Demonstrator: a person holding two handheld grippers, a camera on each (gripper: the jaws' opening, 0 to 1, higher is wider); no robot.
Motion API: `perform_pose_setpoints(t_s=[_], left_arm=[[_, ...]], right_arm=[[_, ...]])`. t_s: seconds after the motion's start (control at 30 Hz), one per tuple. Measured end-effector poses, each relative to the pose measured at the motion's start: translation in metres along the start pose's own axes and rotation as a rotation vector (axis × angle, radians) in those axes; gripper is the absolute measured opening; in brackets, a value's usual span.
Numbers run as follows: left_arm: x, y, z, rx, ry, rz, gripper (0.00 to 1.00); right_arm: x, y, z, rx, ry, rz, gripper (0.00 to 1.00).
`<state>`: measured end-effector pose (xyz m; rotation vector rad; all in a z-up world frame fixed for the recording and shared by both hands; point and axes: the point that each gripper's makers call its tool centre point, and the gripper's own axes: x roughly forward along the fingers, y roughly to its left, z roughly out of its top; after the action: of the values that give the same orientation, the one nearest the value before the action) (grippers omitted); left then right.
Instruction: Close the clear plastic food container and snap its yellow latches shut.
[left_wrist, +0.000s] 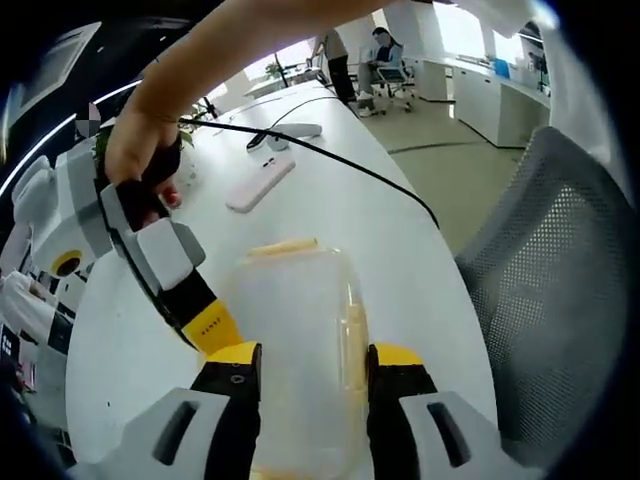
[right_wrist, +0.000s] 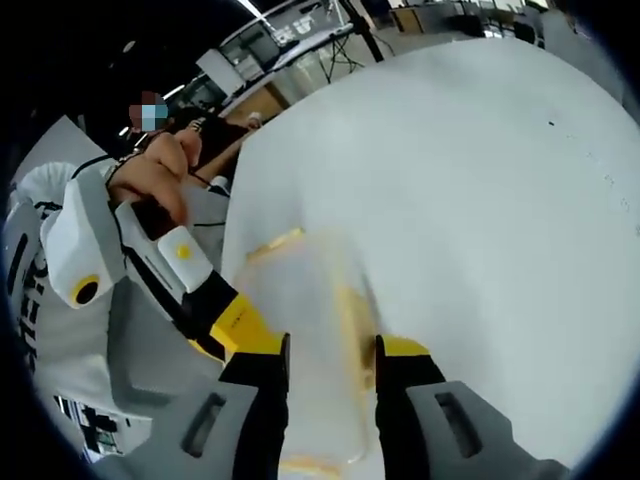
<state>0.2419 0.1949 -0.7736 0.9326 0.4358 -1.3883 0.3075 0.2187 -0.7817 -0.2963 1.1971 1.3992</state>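
Note:
The clear plastic container (left_wrist: 295, 320) lies on the white table (left_wrist: 330, 200) with its lid on. A yellow latch (left_wrist: 285, 245) shows at its far end and another (left_wrist: 352, 335) along its right side. My left gripper (left_wrist: 315, 360) has the container's near end between its yellow-tipped jaws, which sit close against it. In the right gripper view the container (right_wrist: 305, 330) runs the same way between the jaws of my right gripper (right_wrist: 330, 365), with a yellow latch (right_wrist: 352, 320) by the right jaw. The other gripper (left_wrist: 175, 265) (right_wrist: 195, 285), held by a hand, slants in from the left to the container's left edge.
A pink flat object (left_wrist: 262, 183), a white device (left_wrist: 285, 133) and a black cable (left_wrist: 360, 170) lie farther along the table. A grey mesh chair (left_wrist: 560, 290) stands at the table's right edge. People sit at desks in the background. The table's edge (right_wrist: 232, 230) runs left of the container.

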Motion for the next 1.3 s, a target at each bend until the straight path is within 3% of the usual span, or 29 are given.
perform_pose_setpoints(t_s=[0.43, 0.6, 0.67, 0.77, 1.1, 1.3], left_arm=[[0.0009, -0.0017, -0.0010, 0.027, 0.020, 0.047, 0.34], [-0.0005, -0.0007, -0.0009, 0.026, 0.009, 0.036, 0.35], [-0.0007, -0.0020, -0.0023, 0.019, 0.006, 0.033, 0.35], [-0.0002, 0.0004, -0.0027, 0.016, -0.024, 0.038, 0.35], [0.0011, 0.0004, -0.0011, 0.019, -0.014, 0.041, 0.35], [-0.0001, 0.0011, -0.0013, -0.015, -0.047, 0.045, 0.35]], right_arm=[[0.0009, 0.0023, -0.0028, 0.016, 0.003, 0.005, 0.29], [0.0010, 0.0005, -0.0022, 0.023, -0.005, 0.013, 0.28], [0.0022, 0.0018, -0.0038, 0.069, 0.007, 0.038, 0.26], [0.0025, -0.0017, 0.0010, 0.062, -0.022, 0.043, 0.26], [0.0035, 0.0005, 0.0034, 0.036, -0.021, 0.032, 0.26], [0.0019, 0.0030, 0.0009, 0.029, -0.091, 0.023, 0.27]])
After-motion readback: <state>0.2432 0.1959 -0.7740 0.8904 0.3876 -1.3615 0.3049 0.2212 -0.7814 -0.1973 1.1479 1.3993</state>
